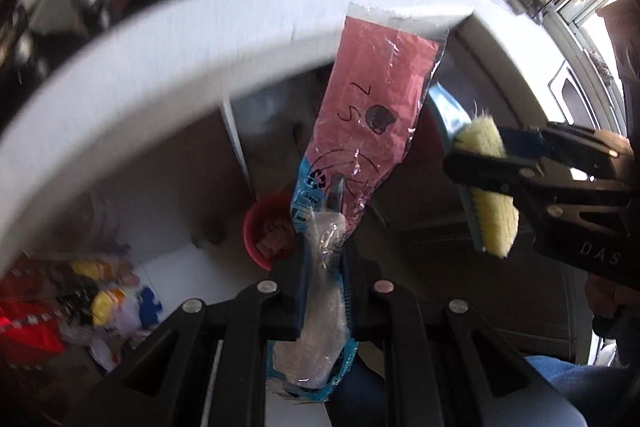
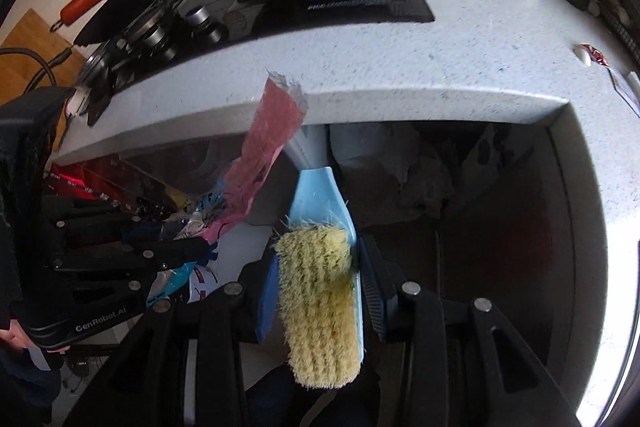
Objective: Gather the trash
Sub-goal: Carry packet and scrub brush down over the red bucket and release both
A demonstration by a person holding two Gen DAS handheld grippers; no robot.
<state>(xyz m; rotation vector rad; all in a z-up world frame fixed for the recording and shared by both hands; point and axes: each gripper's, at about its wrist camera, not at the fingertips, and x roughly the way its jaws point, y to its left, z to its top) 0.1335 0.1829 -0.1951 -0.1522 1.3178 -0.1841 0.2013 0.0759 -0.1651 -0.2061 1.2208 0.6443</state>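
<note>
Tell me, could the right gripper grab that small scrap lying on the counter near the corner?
Probably not yet: the right gripper is shut on the brush, so its jaws are full. The scrap itself lies on bare counter, nothing covering it.

In my left wrist view the worktop [image 1: 168, 67] and the stove behind it smear into streaks. The items on the floor [image 1: 108, 291] at lower left are too blurred to identify. The red bucket [image 1: 260, 223] sits partly hidden behind the wrapper [image 1: 372, 99] pinched in my left claw [image 1: 322, 267]. The wrapper's lower end is lost between the pads. In my right wrist view, the brush [image 2: 320, 291] handle tip blurs under the worktop edge, and the cabinet interior is too dark to read.
</note>
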